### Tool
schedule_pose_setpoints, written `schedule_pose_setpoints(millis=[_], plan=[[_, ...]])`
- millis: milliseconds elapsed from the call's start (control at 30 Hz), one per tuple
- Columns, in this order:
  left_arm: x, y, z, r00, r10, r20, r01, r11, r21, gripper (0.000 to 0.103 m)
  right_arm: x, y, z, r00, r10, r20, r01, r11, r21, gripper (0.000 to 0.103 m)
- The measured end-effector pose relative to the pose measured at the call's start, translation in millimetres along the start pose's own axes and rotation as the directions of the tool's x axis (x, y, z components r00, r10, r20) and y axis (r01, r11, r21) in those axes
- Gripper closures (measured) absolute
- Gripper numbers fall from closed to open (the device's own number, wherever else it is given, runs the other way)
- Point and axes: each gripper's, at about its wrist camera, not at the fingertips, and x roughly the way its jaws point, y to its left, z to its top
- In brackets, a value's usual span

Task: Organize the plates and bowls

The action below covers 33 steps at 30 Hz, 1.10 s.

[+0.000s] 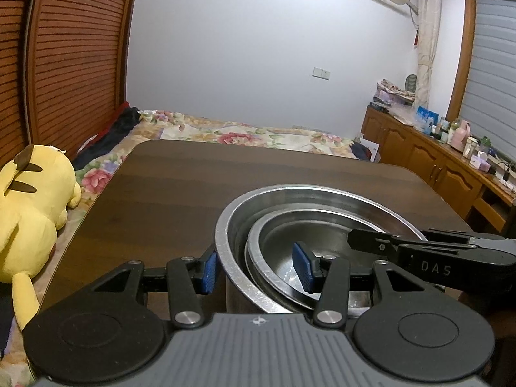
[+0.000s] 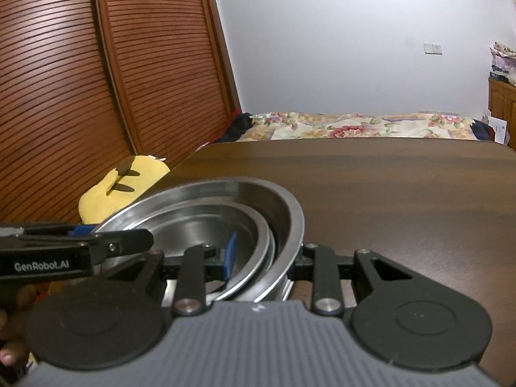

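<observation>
The smaller bowl [image 1: 290, 251] already nests in the large bowl [image 1: 322, 200] at the tabletop's [image 1: 180, 187] 6 o'clock edge, while the left gripper [image 1: 258, 269] and right gripper [image 2: 262, 258] both straddle its rims with jaws apart, gripping nothing, so little seems left.

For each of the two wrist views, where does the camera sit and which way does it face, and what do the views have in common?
Left wrist: sits behind the left gripper, facing across the table toward the bed; its fingers straddle the left rim of the large steel bowl.
Right wrist: sits behind the right gripper, straddling the bowl's right rim; fingertips of a hand show at lower left.
Shared: the smaller bowl nested inside, the yellow plush toy, and each view shows the other gripper.
</observation>
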Motion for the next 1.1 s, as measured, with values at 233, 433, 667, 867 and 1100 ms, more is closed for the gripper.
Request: schedule_pose_setpoints(millis=[233, 433, 667, 867, 1100], plan=[[2.6, 1.1, -3.1, 1.0, 0.003, -0.001, -0.003, 1.0, 0.003, 0.056, 2.9, 2.7, -2.8, 1.0, 0.002, 0.0, -0.002, 1.0, -0.015, 0.071], [3.1, 2.0, -3.7, 1.0, 0.014, -0.007, -0.014, 1.0, 0.007, 0.056, 3.0, 1.8, -2.9, 1.0, 0.011, -0.001, -0.011, 1.0, -0.018, 0.071], [3.0, -0.7, -4.0, 1.0, 0.027, -0.009, -0.027, 1.0, 0.014, 0.055, 0.1, 4.2, -3.3, 1.0, 0.02, -0.011, -0.02, 0.999, -0.032, 0.069], [3.6, -2.5, -4.0, 0.999, 0.035, -0.008, -0.035, 0.999, 0.021, 0.054, -4.1, 6.7, -1.1, 1.0, 0.012, -0.008, -0.013, 0.999, -0.039, 0.049], [2.1, -4.9, -3.8, 0.999, 0.046, -0.003, -0.046, 0.999, 0.025, 0.049, -9.3, 8.7, 3.3, 1.0, -0.019, 0.015, 0.02, 0.997, -0.078, 0.041]])
